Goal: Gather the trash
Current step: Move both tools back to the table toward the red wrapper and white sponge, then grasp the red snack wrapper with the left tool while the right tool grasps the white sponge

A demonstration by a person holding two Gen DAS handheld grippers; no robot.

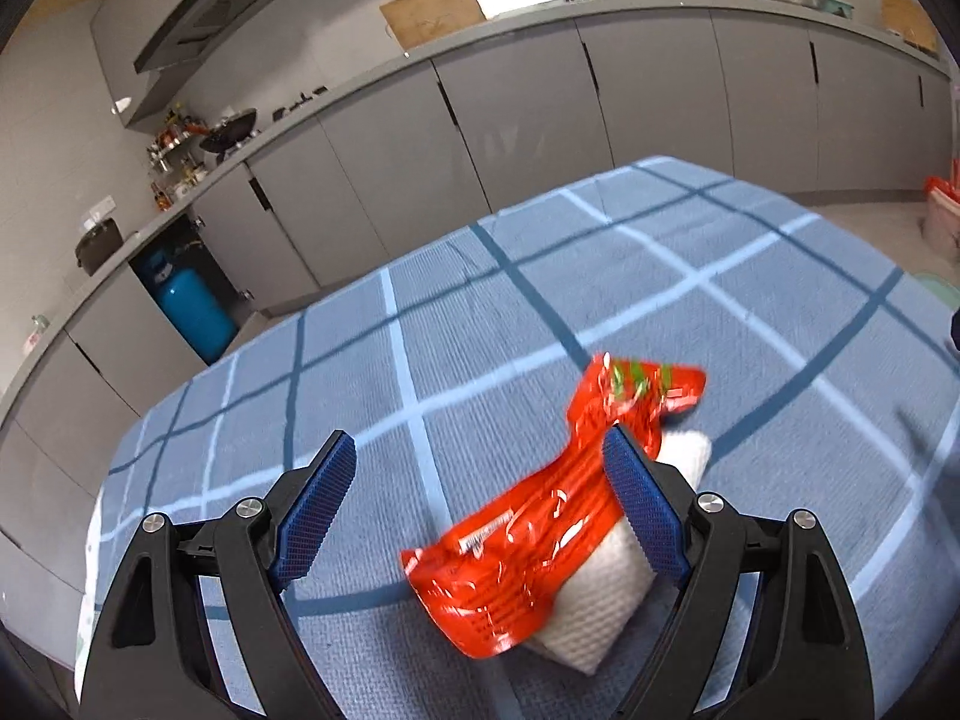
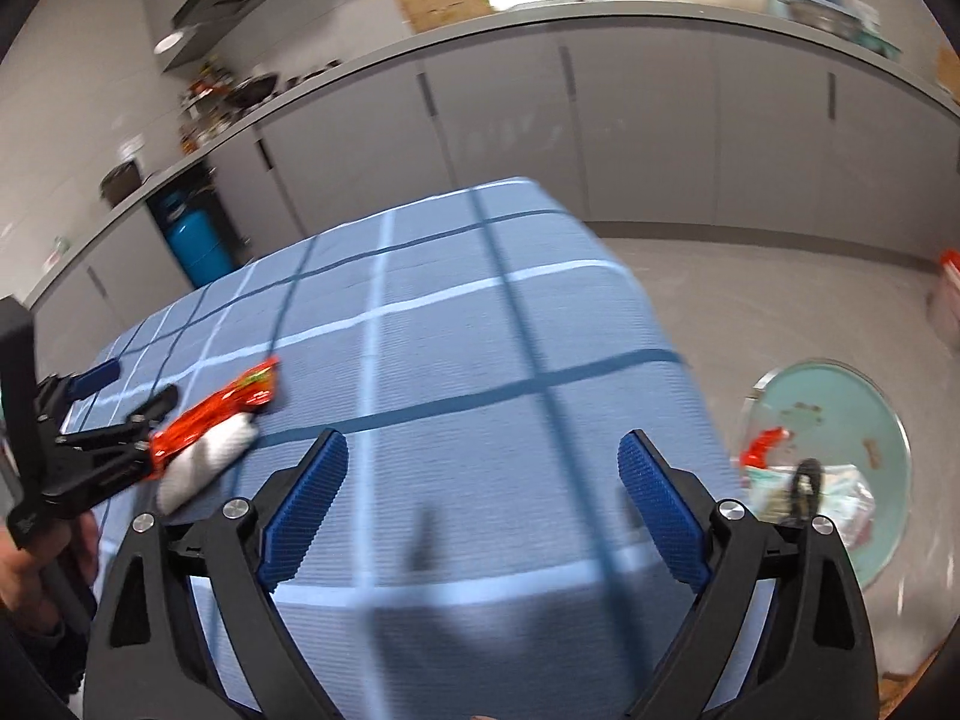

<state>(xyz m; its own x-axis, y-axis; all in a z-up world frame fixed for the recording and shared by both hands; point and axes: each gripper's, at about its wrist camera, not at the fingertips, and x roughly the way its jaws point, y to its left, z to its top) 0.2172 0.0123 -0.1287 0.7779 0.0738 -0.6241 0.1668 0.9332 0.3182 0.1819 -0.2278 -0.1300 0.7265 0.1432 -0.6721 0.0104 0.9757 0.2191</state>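
Wrapper (image 1: 540,546), red, lies on a white tissue wad (image 1: 600,612) on the checked tablecloth (image 1: 420,324), between your left gripper's (image 1: 480,504) spread fingers. Pickup step: close on both. Right gripper (image 2: 480,504) is spread, holding nothing (bin (image 2: 840,450) on the floor, 2 pieces left).

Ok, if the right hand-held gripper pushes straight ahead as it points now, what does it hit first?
Probably the blue checked tablecloth: the open right hand-held gripper has nothing between its fingers. Depth is unclear.

Black angular tongs (image 1: 480,483) with 2 ribbed blue pads (image 1: 315,510), silver screws (image 1: 249,506), bare-skinned hand (image 2: 27,564).
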